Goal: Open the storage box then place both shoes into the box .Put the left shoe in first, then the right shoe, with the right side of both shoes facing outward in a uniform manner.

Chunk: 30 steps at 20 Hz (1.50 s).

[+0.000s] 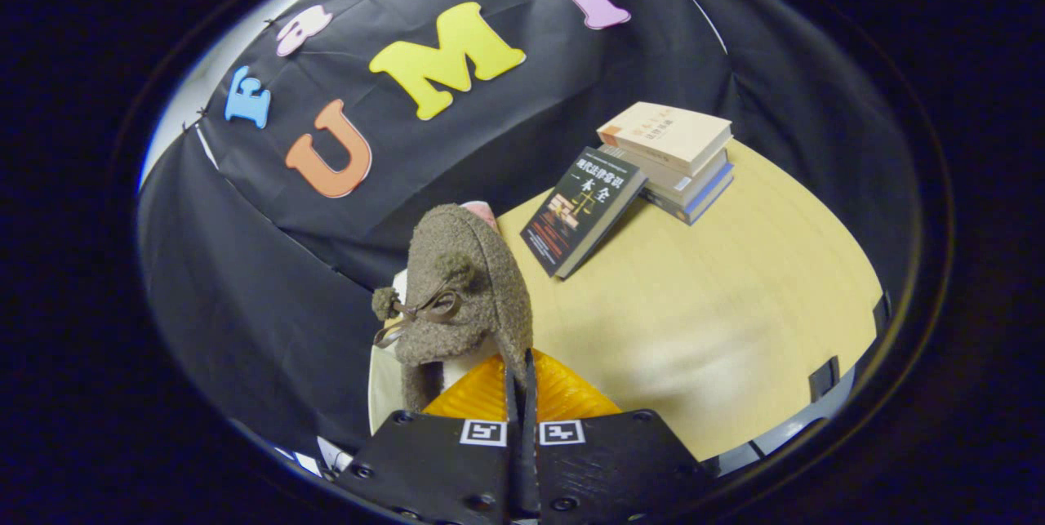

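On the wooden table (pixel 718 304) beside stacked books (pixel 673 157), the tool (pixel 522 394) pinches the brown shoe (pixel 465 288).

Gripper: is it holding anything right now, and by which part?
Yes. The gripper is shut on the brown fuzzy shoe, pinching the edge of its collar at the heel end.

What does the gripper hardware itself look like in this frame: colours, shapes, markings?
The gripper has two flat black plates with visible screws and rounded corners, each carrying a square black-and-white fiducial marker near the inner edge. Two thin dark fingers run forward from between the plates, backed by ribbed orange-yellow pads. No cables or sleeve visible.
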Tool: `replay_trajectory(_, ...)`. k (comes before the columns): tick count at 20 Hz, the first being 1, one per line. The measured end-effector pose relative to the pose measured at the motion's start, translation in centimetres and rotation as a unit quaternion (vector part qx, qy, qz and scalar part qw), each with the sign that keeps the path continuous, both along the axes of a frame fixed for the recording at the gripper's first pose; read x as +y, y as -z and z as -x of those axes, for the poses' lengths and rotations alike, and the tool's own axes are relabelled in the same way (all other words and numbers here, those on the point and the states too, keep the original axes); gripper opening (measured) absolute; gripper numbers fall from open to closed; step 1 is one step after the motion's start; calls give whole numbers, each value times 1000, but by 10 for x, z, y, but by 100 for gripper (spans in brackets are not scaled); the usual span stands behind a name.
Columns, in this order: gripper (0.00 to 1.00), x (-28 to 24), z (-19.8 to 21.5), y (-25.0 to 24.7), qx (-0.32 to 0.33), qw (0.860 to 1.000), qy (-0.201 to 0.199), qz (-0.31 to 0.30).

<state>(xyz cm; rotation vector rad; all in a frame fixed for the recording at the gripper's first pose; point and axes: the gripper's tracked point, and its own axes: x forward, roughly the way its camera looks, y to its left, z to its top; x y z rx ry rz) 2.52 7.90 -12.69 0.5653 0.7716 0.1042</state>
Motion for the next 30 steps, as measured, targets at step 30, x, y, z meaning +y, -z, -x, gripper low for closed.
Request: replay_trajectory(30, 10, 199, 8, 148, 67, 966, -10, 248)
